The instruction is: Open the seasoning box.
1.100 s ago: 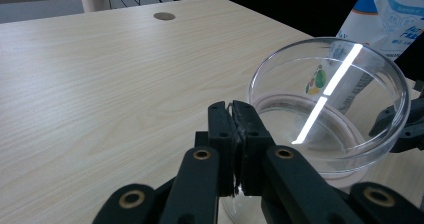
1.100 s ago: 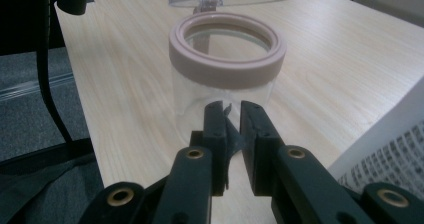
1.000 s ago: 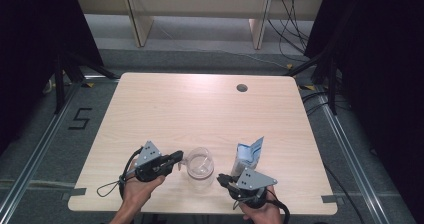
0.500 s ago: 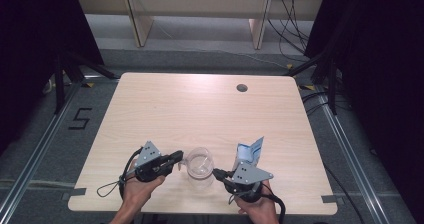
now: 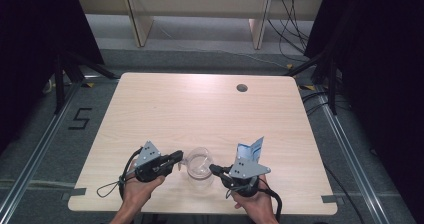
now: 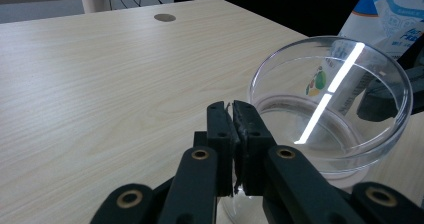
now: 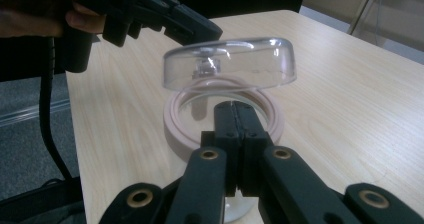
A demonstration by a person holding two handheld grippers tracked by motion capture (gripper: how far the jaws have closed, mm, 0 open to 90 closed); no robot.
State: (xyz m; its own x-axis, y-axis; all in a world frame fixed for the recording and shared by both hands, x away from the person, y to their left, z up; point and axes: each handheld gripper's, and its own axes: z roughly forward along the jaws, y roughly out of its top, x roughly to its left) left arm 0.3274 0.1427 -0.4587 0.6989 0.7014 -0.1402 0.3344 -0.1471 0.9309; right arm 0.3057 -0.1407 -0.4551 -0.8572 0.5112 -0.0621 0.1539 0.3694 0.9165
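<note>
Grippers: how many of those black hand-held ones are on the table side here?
2. The left gripper is left of the clear container, pinching its raised lid; the right gripper is at the container's right, jaws shut.

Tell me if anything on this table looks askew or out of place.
The clear lid sits tilted above the jar's pink rim, raised rather than seated, its edge pinched by the left hand-held gripper. Nothing looks spilled or damaged.

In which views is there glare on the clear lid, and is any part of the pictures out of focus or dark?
Left gripper view: a bright white streak of glare crosses the clear lid; the jaws close to the lens look soft. Right gripper view: the lid shows only faint highlights, and the pink-rimmed jar is slightly blurred. High view: the table is evenly lit, with black surroundings at both sides.
</note>
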